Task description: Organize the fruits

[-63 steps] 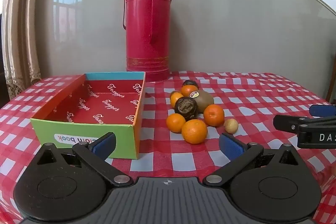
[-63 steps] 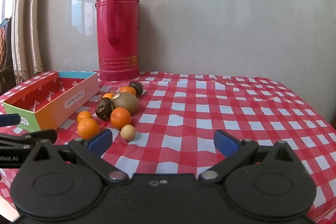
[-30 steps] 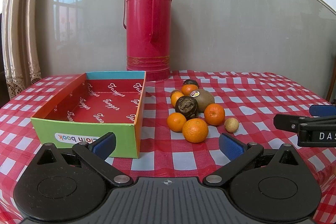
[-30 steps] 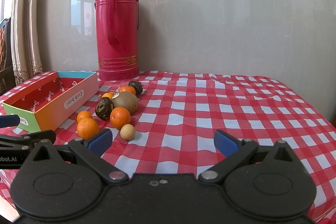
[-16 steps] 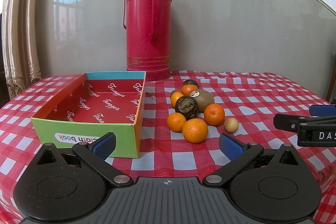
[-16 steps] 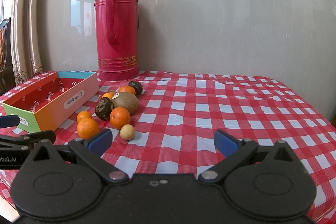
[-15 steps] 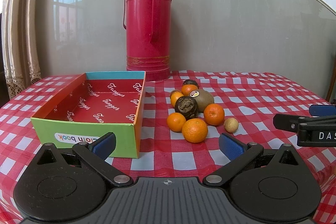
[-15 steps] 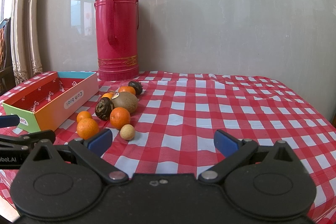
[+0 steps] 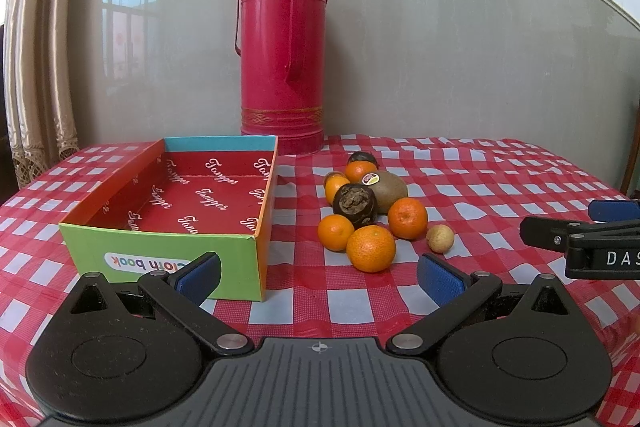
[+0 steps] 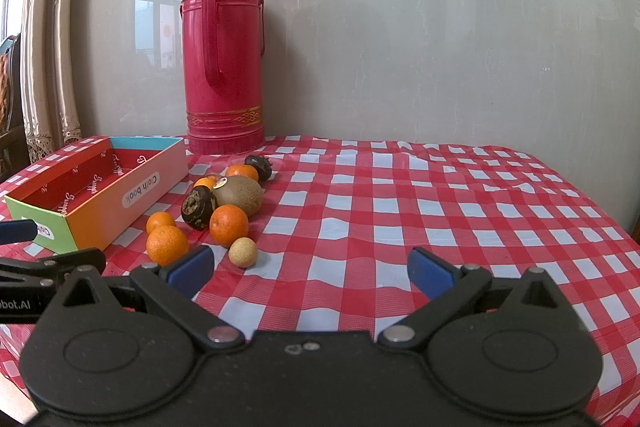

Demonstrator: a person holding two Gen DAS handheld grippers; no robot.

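A pile of fruit lies on the checked tablecloth: several oranges [image 9: 371,247], a brown kiwi [image 9: 390,190] with a sticker, two dark round fruits [image 9: 355,205] and a small pale fruit [image 9: 440,238]. The pile also shows in the right wrist view, where the nearest orange [image 10: 167,245] and the pale fruit [image 10: 242,252] lie closest. An open cardboard box [image 9: 160,239] with a red inside stands left of the pile. My left gripper [image 9: 318,277] is open and empty, short of the box and the fruit. My right gripper [image 10: 310,273] is open and empty, right of the pile.
A tall red thermos [image 9: 283,59] stands at the back against the wall, behind the box and fruit. The right gripper's fingers [image 9: 560,235] show at the right edge of the left wrist view. The table's right edge [image 10: 616,227] drops off.
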